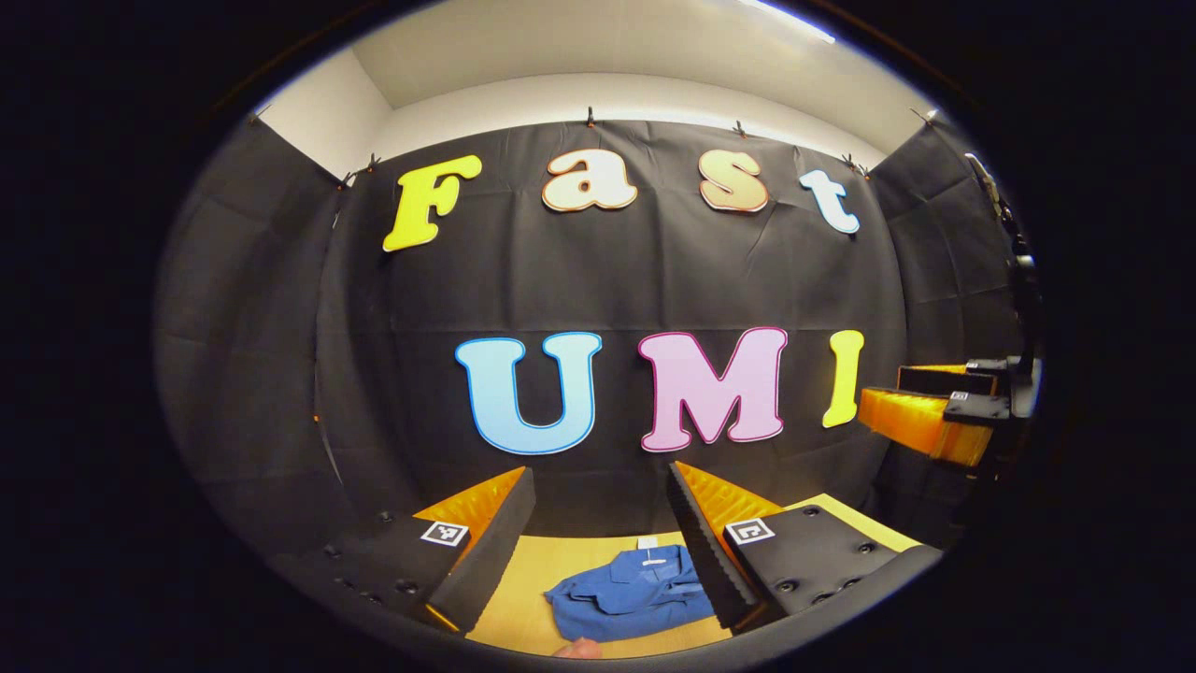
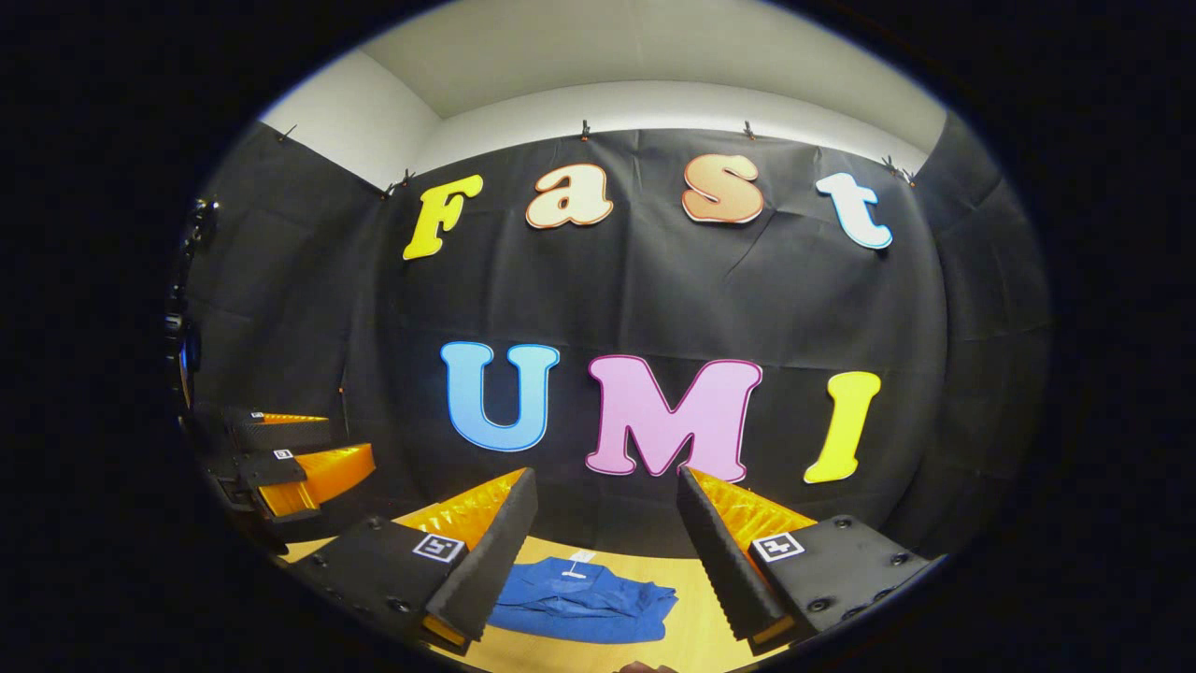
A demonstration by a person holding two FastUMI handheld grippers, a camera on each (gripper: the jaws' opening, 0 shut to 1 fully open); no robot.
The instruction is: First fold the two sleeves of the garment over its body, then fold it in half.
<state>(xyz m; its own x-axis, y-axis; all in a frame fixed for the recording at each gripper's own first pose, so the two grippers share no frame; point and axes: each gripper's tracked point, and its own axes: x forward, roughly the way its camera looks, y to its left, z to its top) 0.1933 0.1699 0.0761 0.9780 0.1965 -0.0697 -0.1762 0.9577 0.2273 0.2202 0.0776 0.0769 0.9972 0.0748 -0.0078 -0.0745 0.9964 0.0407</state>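
both grippers hang spread wide and empty above the table (image 1: 533,579). the left gripper (image 1: 598,547) and right gripper (image 2: 603,551) each have the blue garment (image 1: 631,594) lying below and ahead. it looks about equally near to both, long axis running sideways.

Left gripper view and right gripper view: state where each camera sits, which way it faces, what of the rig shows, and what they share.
Left gripper view: rides the left gripper, faces the booth wall, held above the table; its own open fingers frame the blue garment; the right gripper shows at the right edge.
Right gripper view: rides the right gripper, facing likewise; open fingers, garment between them; left gripper at the left edge.
Shared: garment, table, wall, each other's gripper.
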